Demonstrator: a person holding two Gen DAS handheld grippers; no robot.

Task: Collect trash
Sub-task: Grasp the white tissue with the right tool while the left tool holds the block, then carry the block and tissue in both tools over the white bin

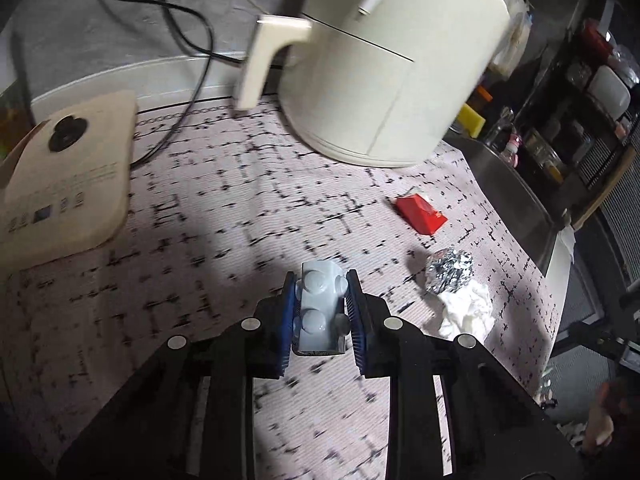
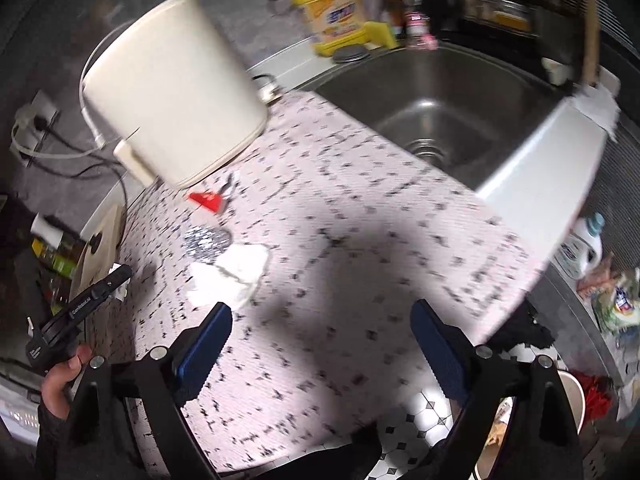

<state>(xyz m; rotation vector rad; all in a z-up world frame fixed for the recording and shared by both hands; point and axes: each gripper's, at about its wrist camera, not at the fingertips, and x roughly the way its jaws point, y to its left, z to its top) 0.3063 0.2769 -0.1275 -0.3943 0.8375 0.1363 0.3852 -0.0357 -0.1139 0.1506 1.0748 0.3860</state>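
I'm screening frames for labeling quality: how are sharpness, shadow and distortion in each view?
Left wrist view: mat pattern streaked by motion blur, the blister pack between the left gripper pads fairly crisp, a dark shadow across the countertop mat. Right wrist view: blur heavier, smearing the tissue and foil ball; a broad shadow crosses the mat; fisheye bends the sink rim.

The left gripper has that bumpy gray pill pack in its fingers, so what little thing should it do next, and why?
Probably lift the pill pack clear of the mat and carry it toward a bin. The left gripper is shut on it, while the foil ball, white tissue and red wrapper lie uncollected. The right gripper is open and could take the tissue.
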